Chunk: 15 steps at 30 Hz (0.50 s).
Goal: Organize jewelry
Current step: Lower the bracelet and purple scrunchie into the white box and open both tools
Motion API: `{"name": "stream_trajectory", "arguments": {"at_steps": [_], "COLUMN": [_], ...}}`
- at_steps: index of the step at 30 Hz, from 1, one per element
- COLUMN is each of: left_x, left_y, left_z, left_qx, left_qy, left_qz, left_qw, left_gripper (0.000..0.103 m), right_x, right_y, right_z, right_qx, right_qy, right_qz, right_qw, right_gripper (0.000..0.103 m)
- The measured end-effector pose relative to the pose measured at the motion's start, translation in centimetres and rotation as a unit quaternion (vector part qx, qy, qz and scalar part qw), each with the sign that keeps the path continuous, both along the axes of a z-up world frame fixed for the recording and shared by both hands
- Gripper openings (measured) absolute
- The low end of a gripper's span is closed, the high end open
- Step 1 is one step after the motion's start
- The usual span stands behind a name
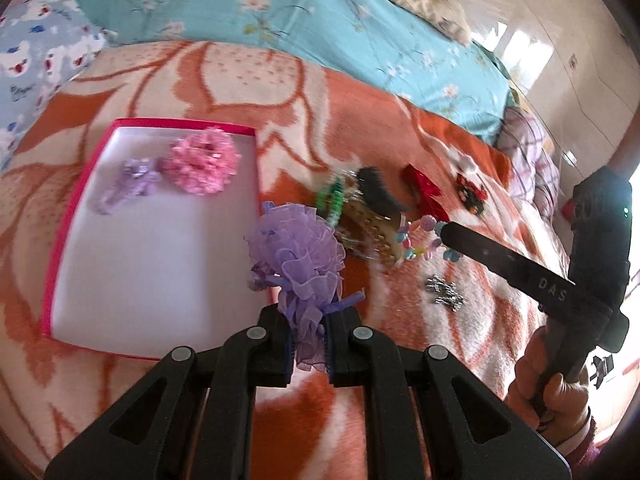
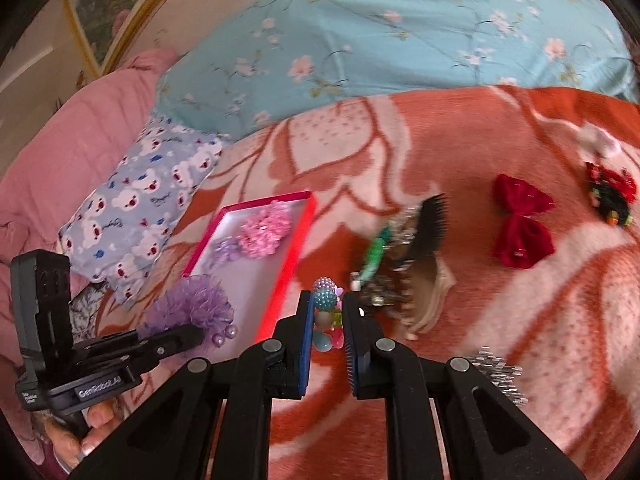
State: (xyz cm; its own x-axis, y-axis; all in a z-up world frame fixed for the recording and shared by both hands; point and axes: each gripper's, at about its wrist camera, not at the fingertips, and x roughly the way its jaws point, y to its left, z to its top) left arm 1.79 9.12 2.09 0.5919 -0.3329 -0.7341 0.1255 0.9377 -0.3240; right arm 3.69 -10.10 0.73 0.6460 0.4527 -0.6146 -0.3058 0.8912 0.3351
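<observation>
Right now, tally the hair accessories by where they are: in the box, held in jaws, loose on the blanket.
In the box: 2, pink scrunchie and small purple bow.
Held in jaws: 2, purple scrunchie in the left gripper, bead bracelet in the right gripper.
Loose on the blanket: at least 4, red bow, red-and-black clip, silver clips, tangled clip pile.
Total: at least 8.

Orange-and-cream blanket (image 2: 500, 128) under pink-rimmed box (image 1: 60, 240), red bow (image 2: 520, 224), silver clips (image 2: 498, 372)

blanket (image 1: 360, 120): fuzzy cloth | scrunchie (image 1: 300, 256): sheer gauzy fabric | box (image 1: 60, 232): matt card | beads (image 2: 326, 300): glossy plastic
</observation>
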Motion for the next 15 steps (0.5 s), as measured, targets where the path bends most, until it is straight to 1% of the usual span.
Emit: {"name": "stream_trajectory", "arguments": {"at_steps": [8, 15], "left_x": [0.3, 1.6], "left_y": [4.6, 7.7], "left_z": [0.1, -0.3], "left_qx": [0.001, 0.008], "left_qy": [-0.007, -0.008], "left_qz": [0.043, 0.069], "left_qw": [0.999, 0.9975], "left_gripper": [0.009, 0.009], "right_x": [1.0, 3.1], "right_y": [5.3, 9.5], "right_z": [0.5, -0.6], "right_qx": [0.004, 0.014], "right_qy": [-0.002, 0.015], "right_qz": [0.047, 0.08], "right_qw": [0.999, 0.997], "right_gripper": [0.013, 0.013]}}
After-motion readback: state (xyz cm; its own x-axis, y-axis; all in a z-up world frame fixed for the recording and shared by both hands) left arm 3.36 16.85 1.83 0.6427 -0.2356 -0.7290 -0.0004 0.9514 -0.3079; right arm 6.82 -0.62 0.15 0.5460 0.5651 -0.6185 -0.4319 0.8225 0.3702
